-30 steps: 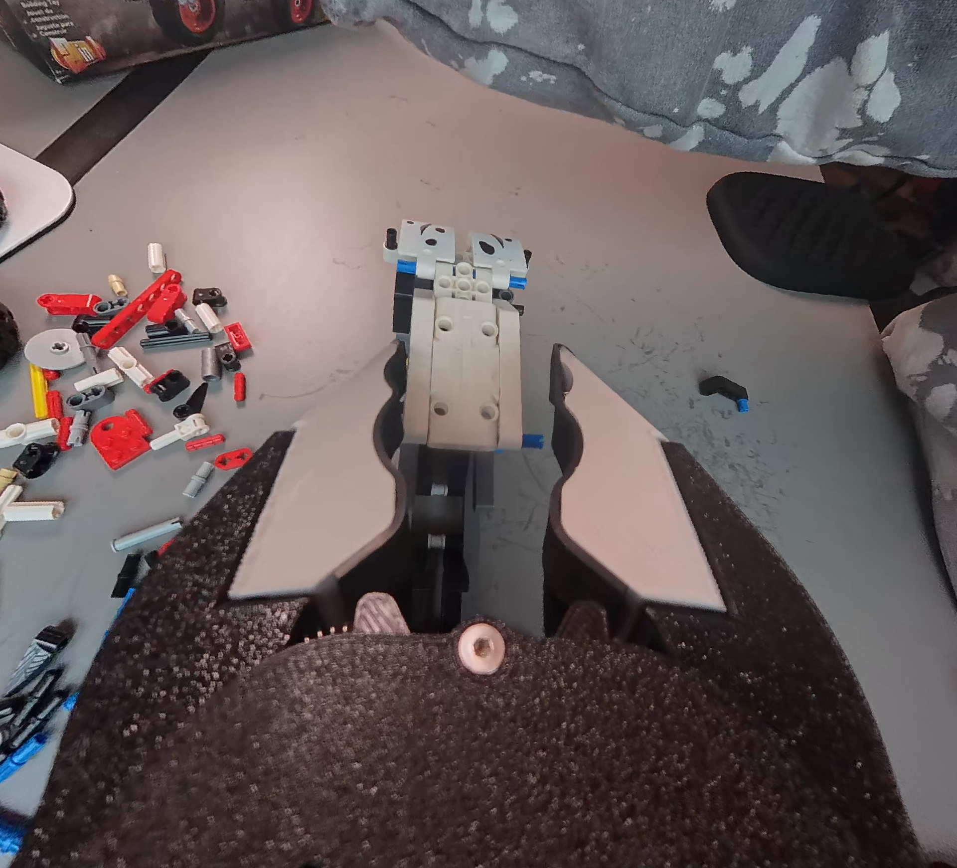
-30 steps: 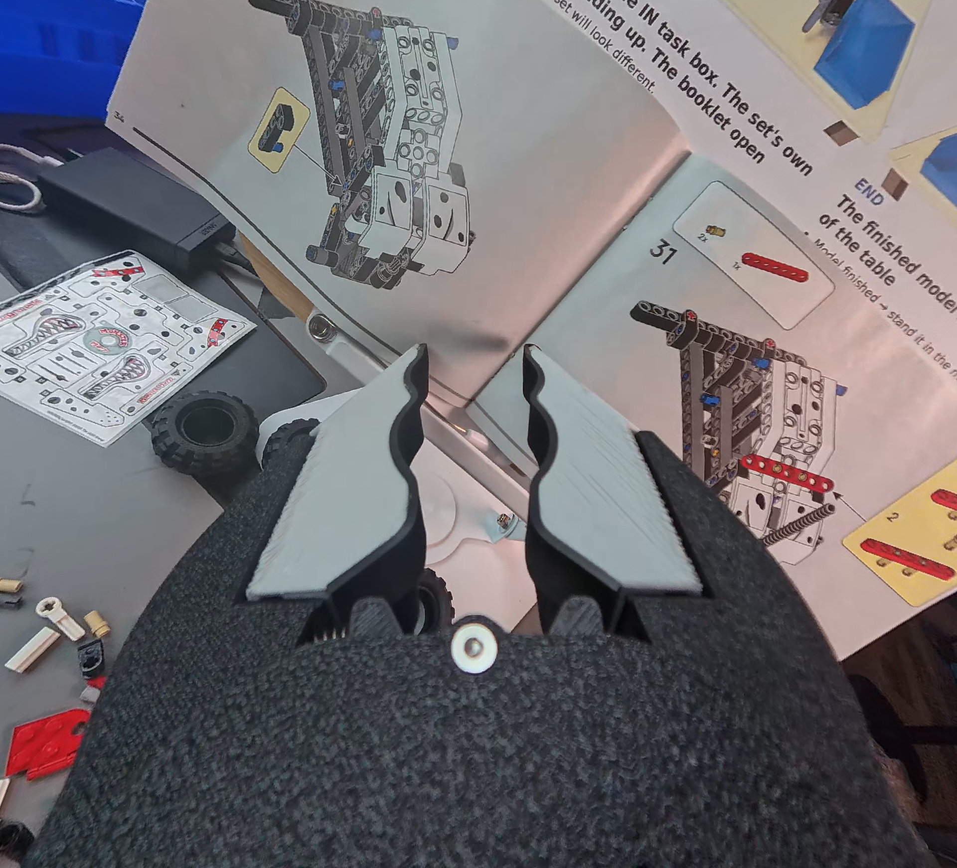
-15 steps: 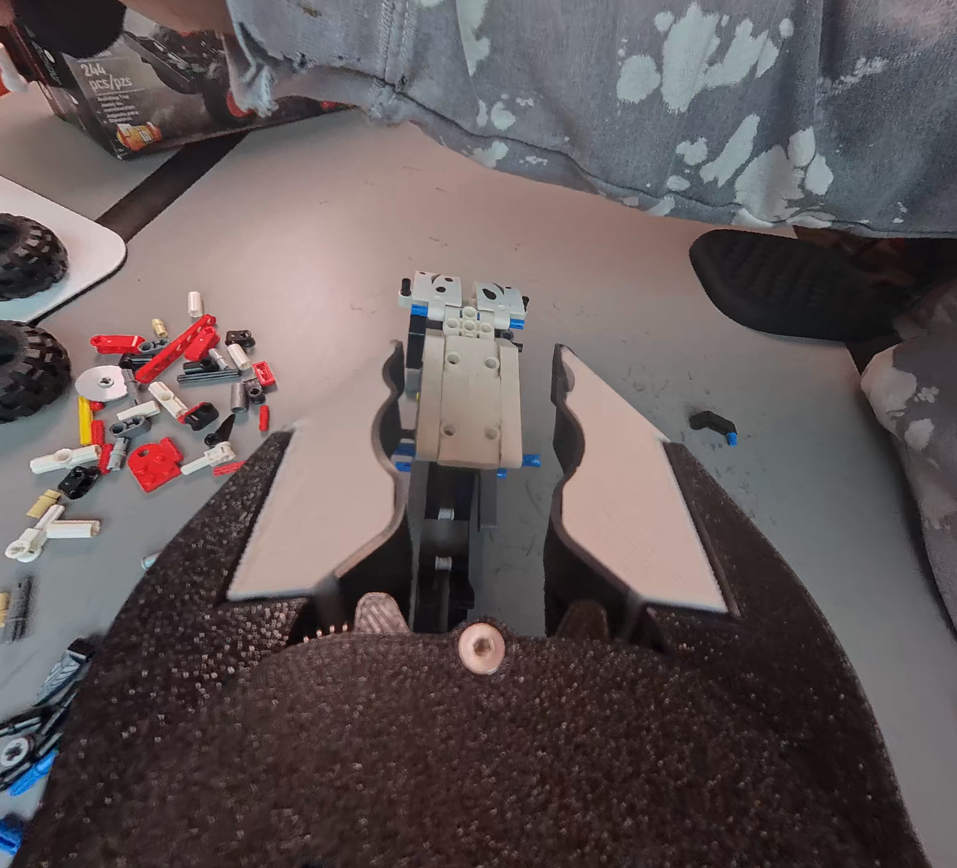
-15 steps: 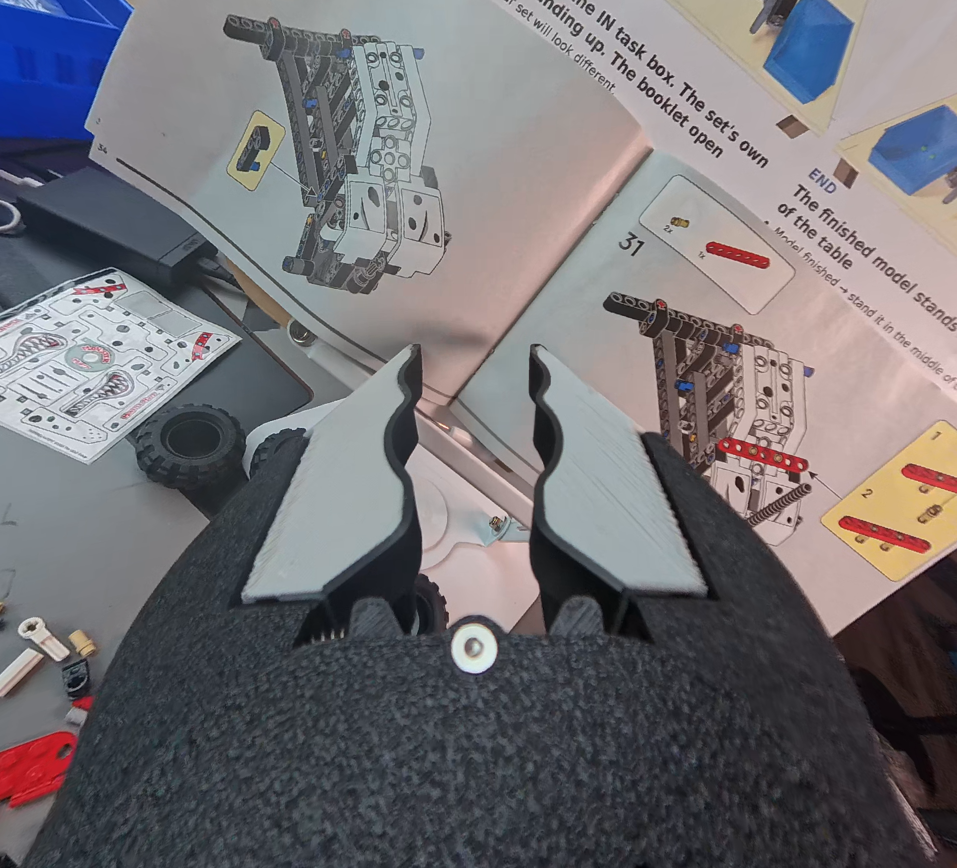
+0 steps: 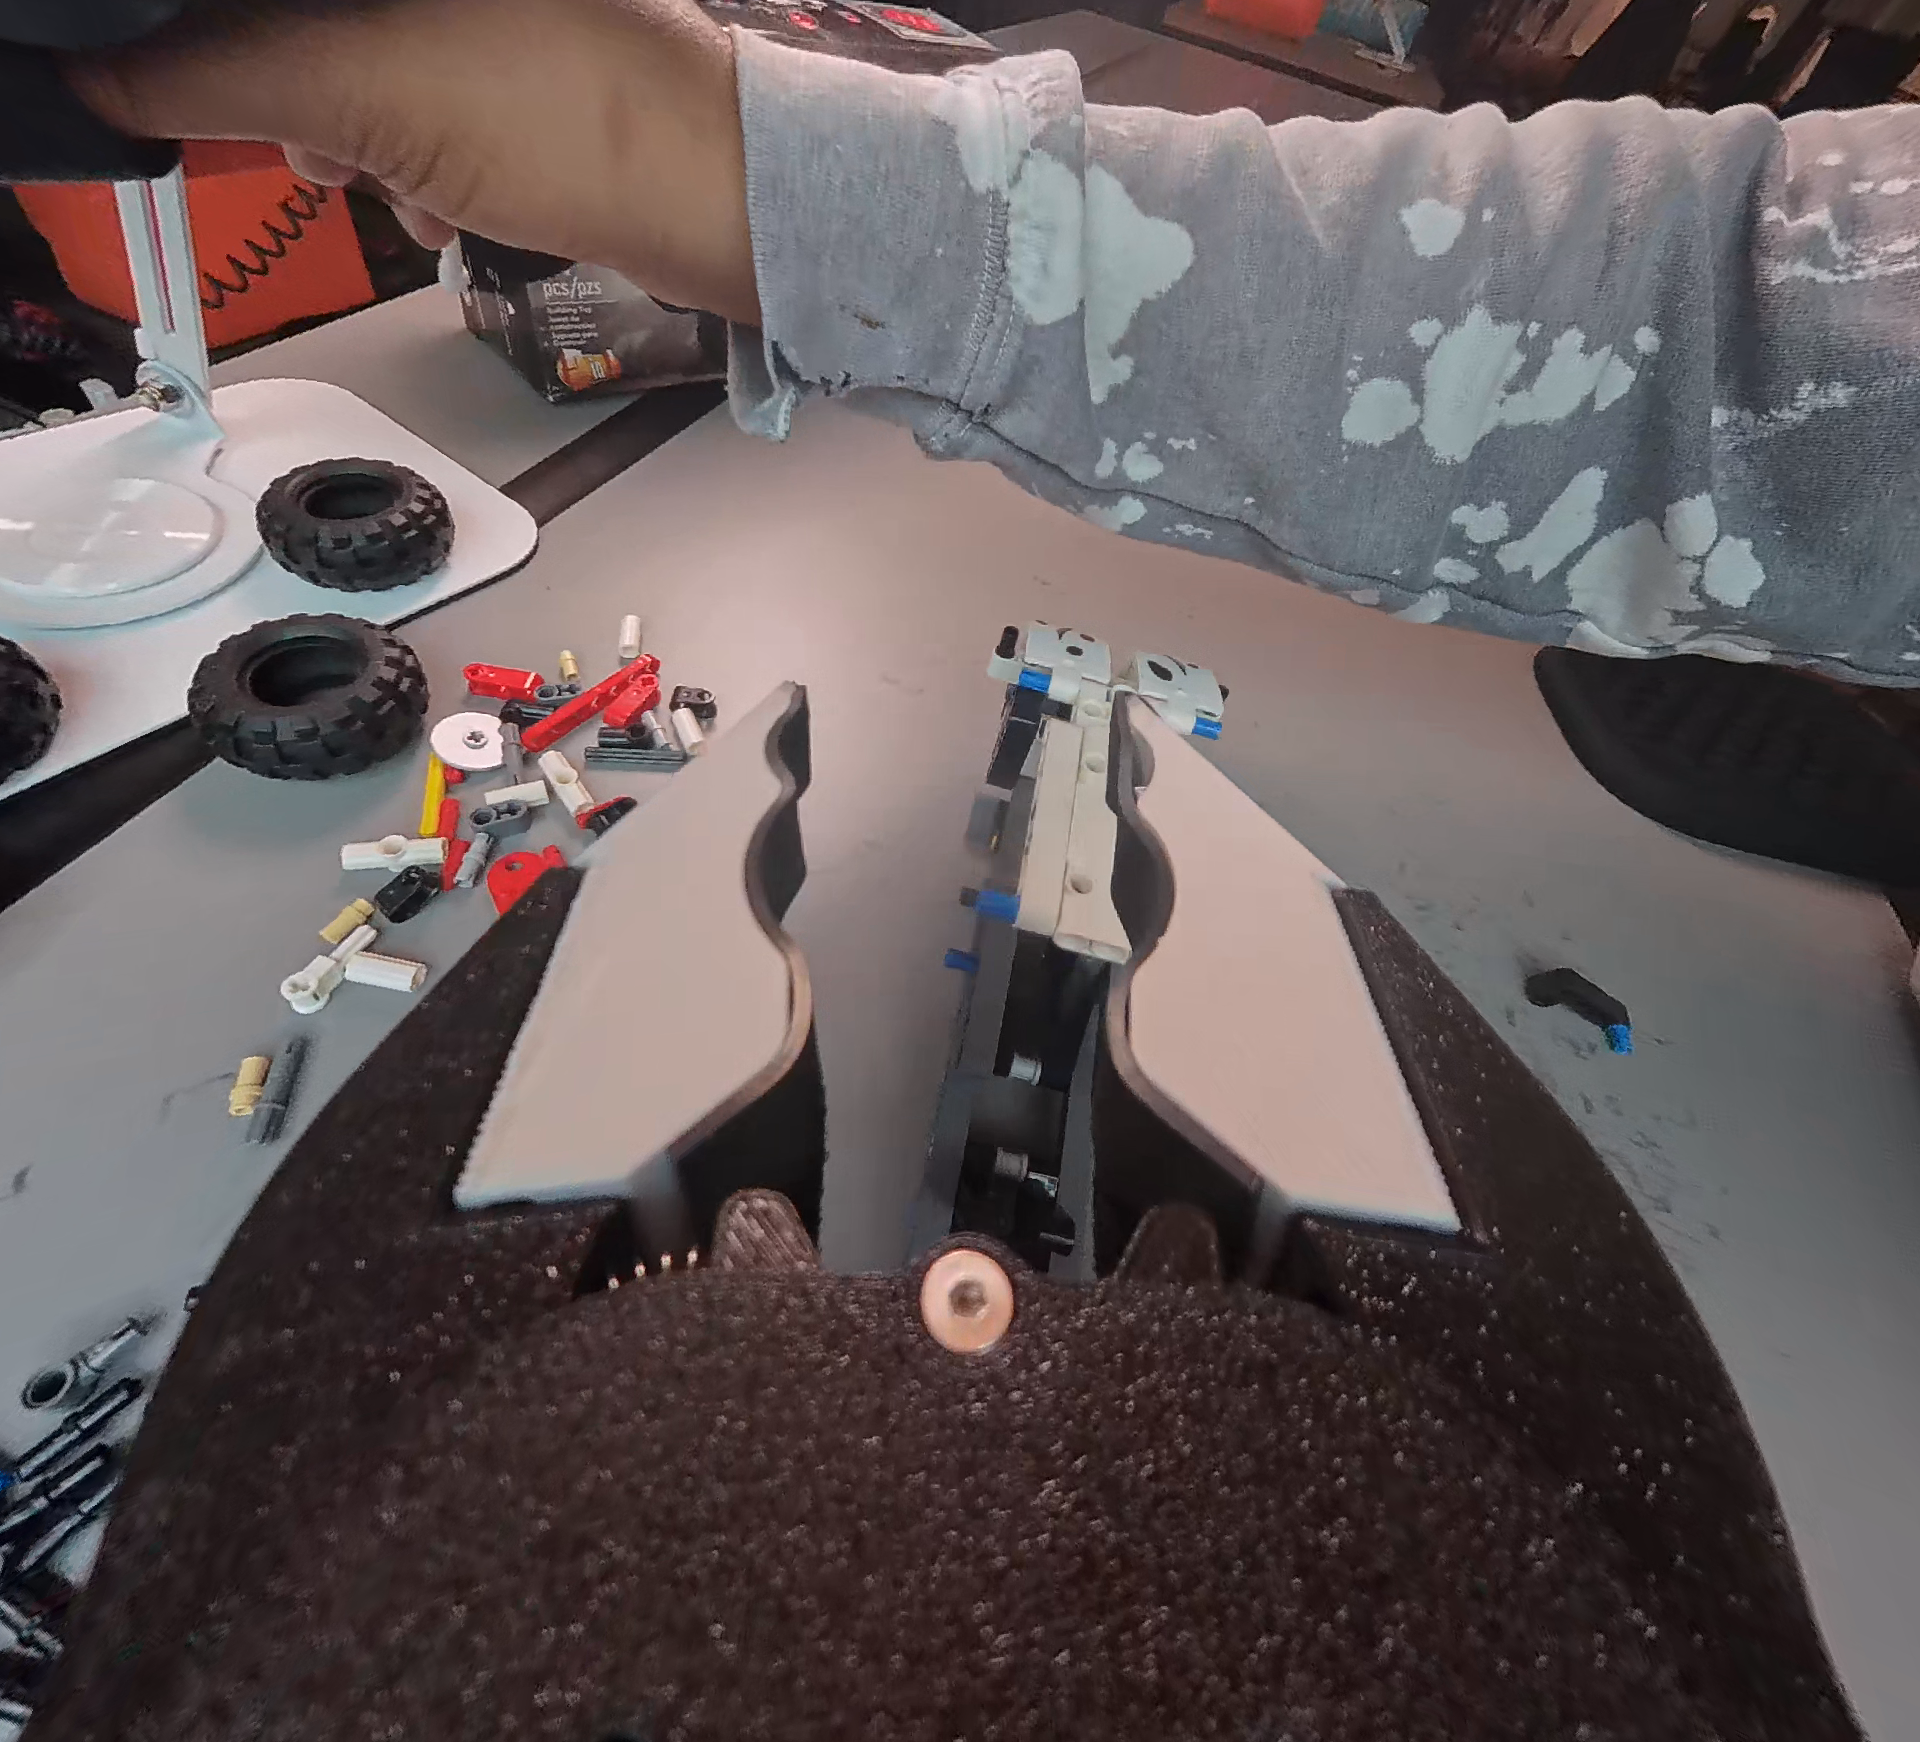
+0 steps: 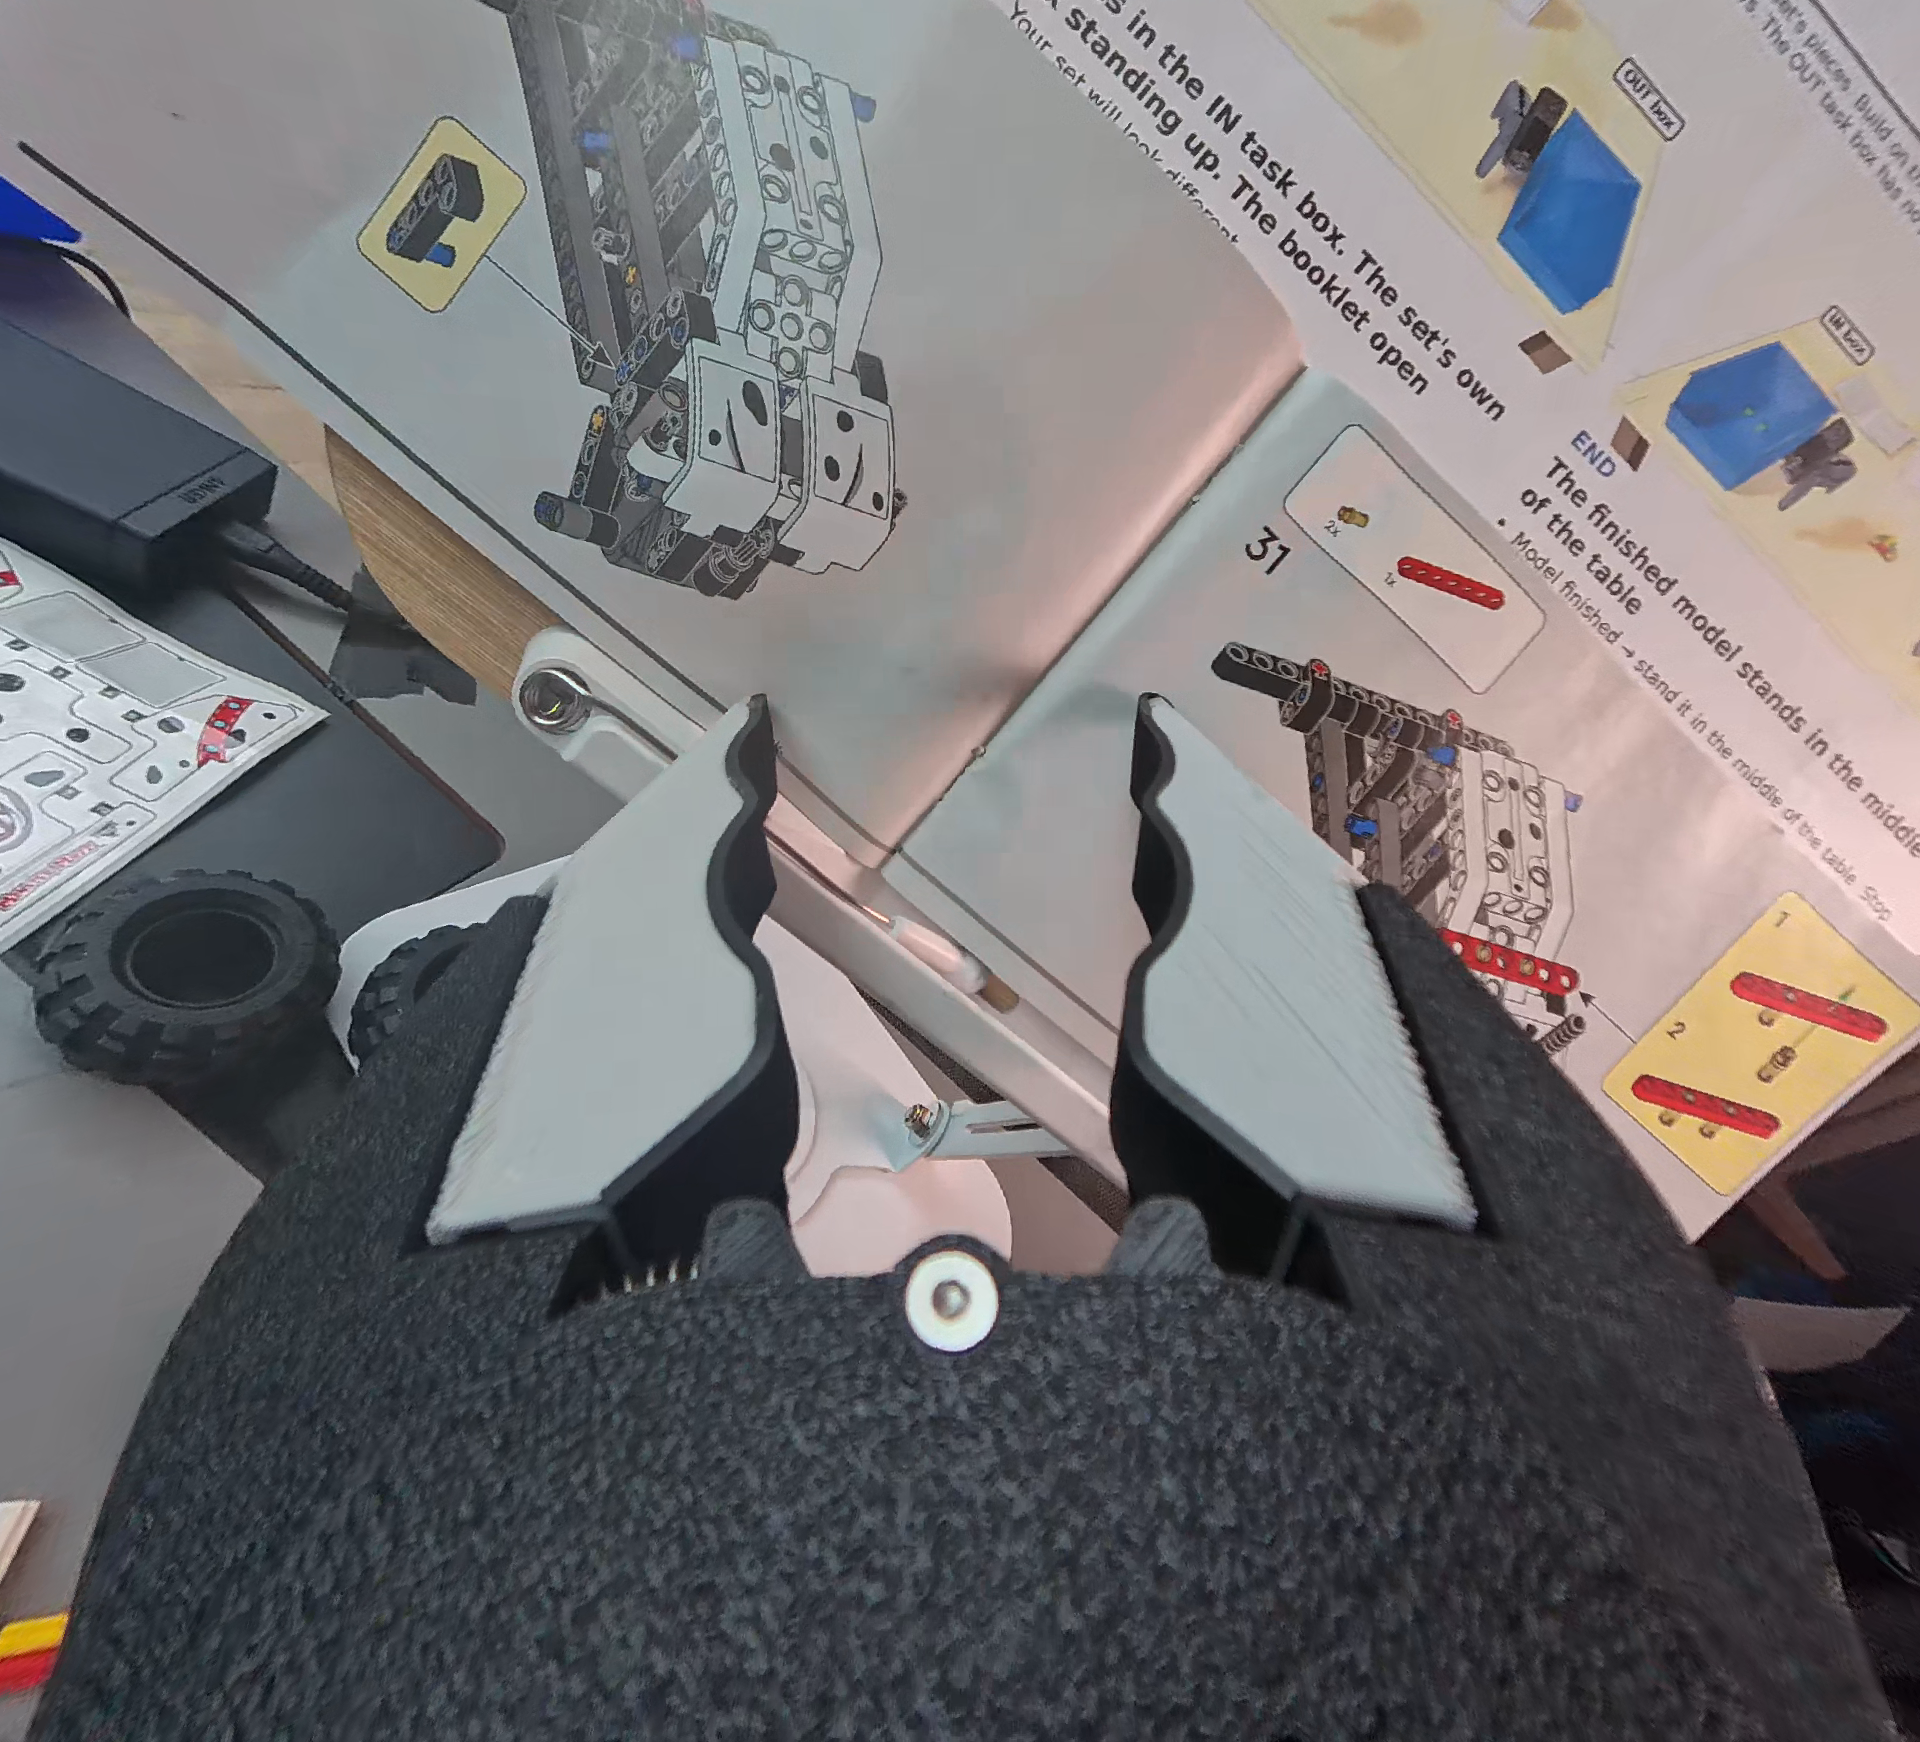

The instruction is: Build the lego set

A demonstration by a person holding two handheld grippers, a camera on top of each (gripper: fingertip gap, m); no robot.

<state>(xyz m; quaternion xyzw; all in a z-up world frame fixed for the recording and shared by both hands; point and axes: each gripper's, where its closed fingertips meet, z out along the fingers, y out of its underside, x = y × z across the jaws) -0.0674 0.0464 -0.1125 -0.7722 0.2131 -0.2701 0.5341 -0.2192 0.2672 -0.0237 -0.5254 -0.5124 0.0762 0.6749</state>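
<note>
The part-built lego model (image 5: pixel 1070 819), white and black with blue pins, lies on the grey table between the fingers of my left gripper (image 5: pixel 956 716). It rests against the right finger, with a wide gap to the left finger. The left gripper is open. Loose lego pieces (image 5: pixel 540 778) are scattered to its left. A small black piece with a blue pin (image 5: pixel 1574 991) lies to the right. My right gripper (image 6: pixel 951 726) is open and empty, pointing at the open instruction booklet (image 6: pixel 831 238) on its white stand.
A person's sleeved arm (image 5: pixel 1247 342) crosses above the model. Black tyres (image 5: pixel 307 695) sit by the white stand base (image 5: pixel 447 508), with the set's box (image 5: pixel 582 331) behind. A sticker sheet (image 6: pixel 125 736), a tyre (image 6: pixel 187 965) and a black power adapter (image 6: pixel 114 466) lie left of the booklet.
The left jaws have opened wider and the model now sits against the right finger. The left view has tilted up. The right jaws have opened wider, closer to the booklet.
</note>
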